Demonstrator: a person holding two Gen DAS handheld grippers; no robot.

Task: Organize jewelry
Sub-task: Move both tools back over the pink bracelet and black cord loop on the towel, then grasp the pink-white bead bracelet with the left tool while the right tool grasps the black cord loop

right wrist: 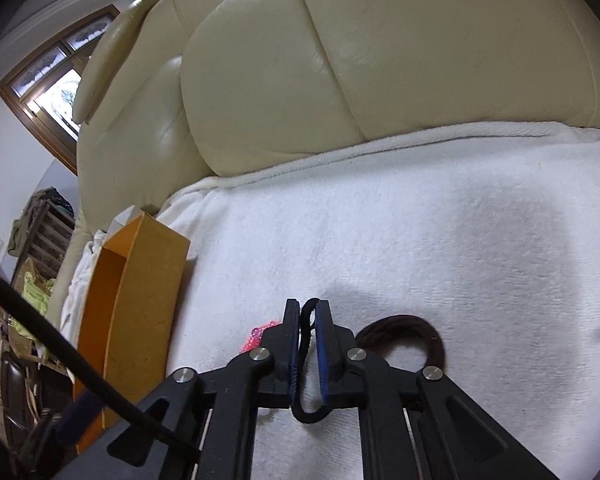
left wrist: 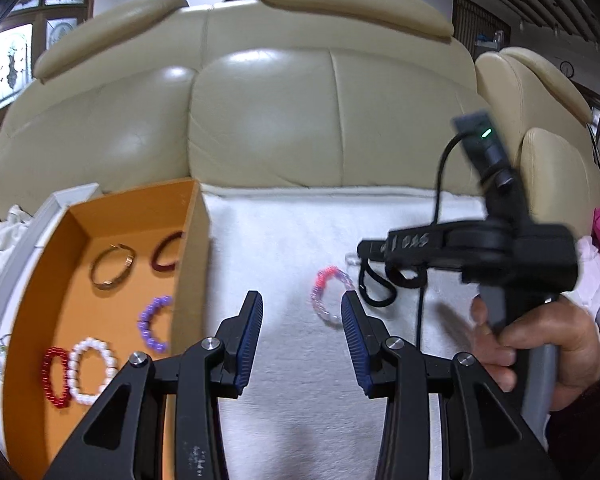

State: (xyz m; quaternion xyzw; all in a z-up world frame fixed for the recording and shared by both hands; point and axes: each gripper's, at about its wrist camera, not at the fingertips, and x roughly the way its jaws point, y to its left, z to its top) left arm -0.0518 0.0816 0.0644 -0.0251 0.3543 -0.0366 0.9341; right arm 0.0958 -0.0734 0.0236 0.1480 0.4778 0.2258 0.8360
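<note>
My right gripper is shut on a thin black elastic band, low over the white towel. A dark brown band lies just to its right, and a pink and clear bead bracelet peeks out at its left. In the left wrist view my left gripper stands open with nothing between its blue pads. The bead bracelet lies just beyond its right finger. The right gripper hangs there with the black band dangling. The orange box at left holds several bracelets.
In the box lie a gold bangle, a dark red bangle, and purple, white pearl and red bead bracelets. A cream leather sofa back rises behind the towel. A hand holds the right gripper's handle.
</note>
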